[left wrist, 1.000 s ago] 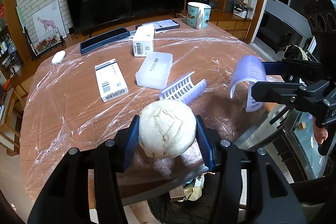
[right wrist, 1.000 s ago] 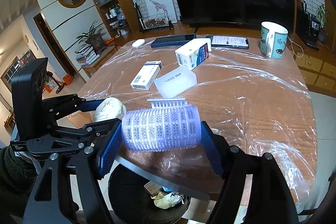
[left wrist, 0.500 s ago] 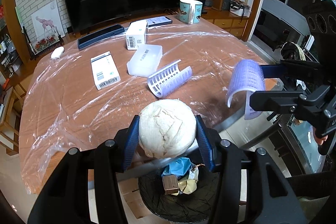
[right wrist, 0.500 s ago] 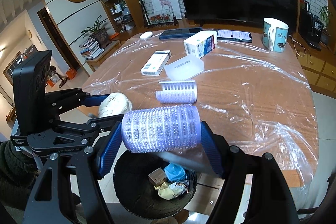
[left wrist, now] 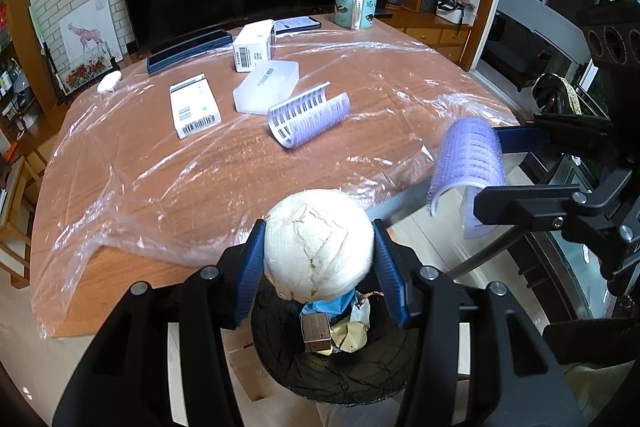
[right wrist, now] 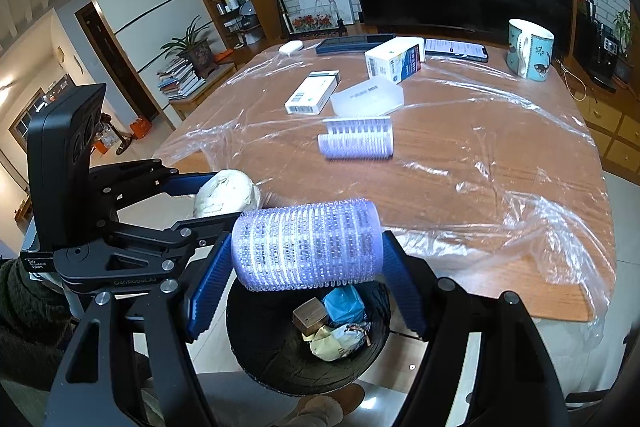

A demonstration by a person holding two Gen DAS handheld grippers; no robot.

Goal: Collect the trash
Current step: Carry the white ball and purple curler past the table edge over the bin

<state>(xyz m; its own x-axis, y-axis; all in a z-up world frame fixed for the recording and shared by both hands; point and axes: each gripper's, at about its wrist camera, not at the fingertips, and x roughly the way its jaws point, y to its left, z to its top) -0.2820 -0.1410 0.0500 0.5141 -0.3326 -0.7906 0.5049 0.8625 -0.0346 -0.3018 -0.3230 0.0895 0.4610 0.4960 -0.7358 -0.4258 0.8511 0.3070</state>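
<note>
My left gripper (left wrist: pixel 318 259) is shut on a crumpled white paper ball (left wrist: pixel 318 255) and holds it over the black trash bin (left wrist: pixel 280 359) below the table edge. My right gripper (right wrist: pixel 306 269) is shut on a purple hair roller (right wrist: pixel 306 245) and holds it above the same bin (right wrist: pixel 260 355). The bin holds a blue wrapper, a small brown box and crumpled paper. The ball also shows in the right wrist view (right wrist: pixel 226 193), and the roller shows in the left wrist view (left wrist: pixel 468 157). A second half roller (left wrist: pixel 308 113) lies on the table.
The wooden table (left wrist: pixel 140 267) wears clear plastic film. On it lie a white packet (left wrist: pixel 194 105), a clear plastic box (left wrist: pixel 266 85), a white carton (left wrist: pixel 252 49), a phone (left wrist: pixel 298 23), a dark remote (left wrist: pixel 188 49) and a mug (left wrist: pixel 356 11). A TV stands behind.
Both grippers have drawn back from the table, carrying the ball and the roller past its edge. The bin has come into full view beneath them.
</note>
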